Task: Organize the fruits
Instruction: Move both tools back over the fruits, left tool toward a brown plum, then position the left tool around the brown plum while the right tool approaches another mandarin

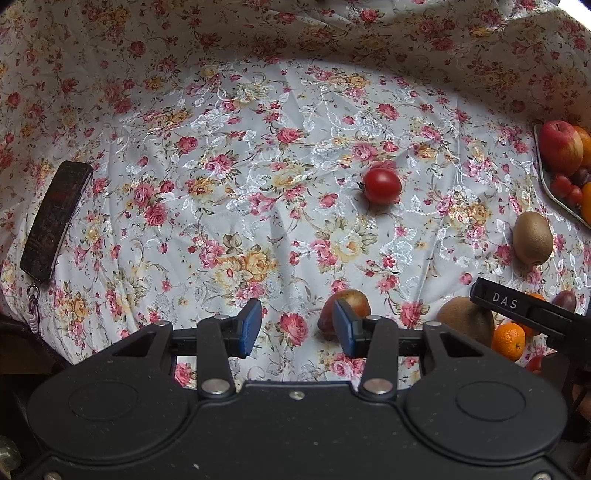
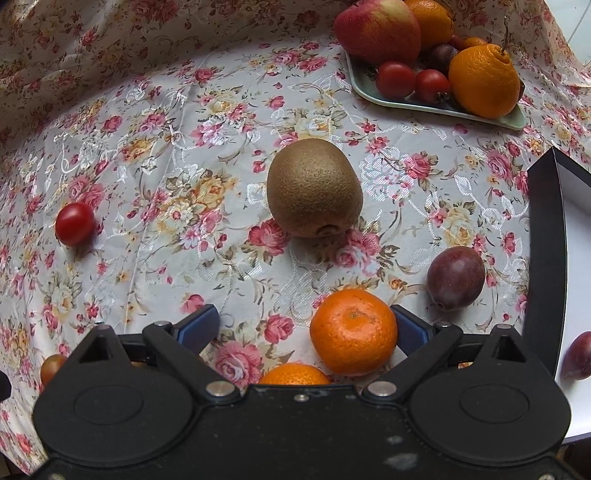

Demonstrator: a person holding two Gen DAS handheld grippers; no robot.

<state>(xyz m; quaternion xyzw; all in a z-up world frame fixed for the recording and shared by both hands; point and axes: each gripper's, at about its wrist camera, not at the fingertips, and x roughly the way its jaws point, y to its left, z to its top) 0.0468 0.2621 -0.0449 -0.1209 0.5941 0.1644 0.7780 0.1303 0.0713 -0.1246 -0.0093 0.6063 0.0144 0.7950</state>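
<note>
- Roughly, the sorting looks partly done: the pale green tray (image 2: 365, 90) at the far right already holds an apple (image 2: 376, 29), two oranges (image 2: 484, 81), small tomatoes (image 2: 395, 79) and a dark plum-like fruit, while many fruits lie loose on the floral tablecloth (image 2: 147, 166).
- Left to gather, as I judge it: the kiwi (image 2: 314, 188) in the middle, the cherry tomato (image 2: 74, 223) at the left, the purple plum (image 2: 456, 278) at the right, the mandarin (image 2: 352, 330) nearest, a second mandarin (image 2: 295, 374) half hidden under the tool, and in the left wrist view a reddish-brown fruit (image 1: 349, 301) and a second kiwi (image 1: 467, 319) near the bottom.
- The right gripper (image 2: 304, 326) stands wide open; the mandarin sits between its jaws, close against the right one, with a clear gap to the left one, so nothing is gripped.
- The left gripper (image 1: 295, 326) is partly open and holds nothing; the reddish-brown fruit lies just beyond its right pad (image 1: 343, 328).
- Textures: the kiwis are matt, fuzzy brown ovals; the mandarins are pitted, glossy and flattened; the tomatoes and plum are smooth and shiny, likely to roll.
- The cloth is sheeny, woven and creased, with rose prints.
- A white box with a dark rim (image 2: 546, 258) at the right holds another plum (image 2: 578, 356); a dark phone (image 1: 55, 221) lies far left.
</note>
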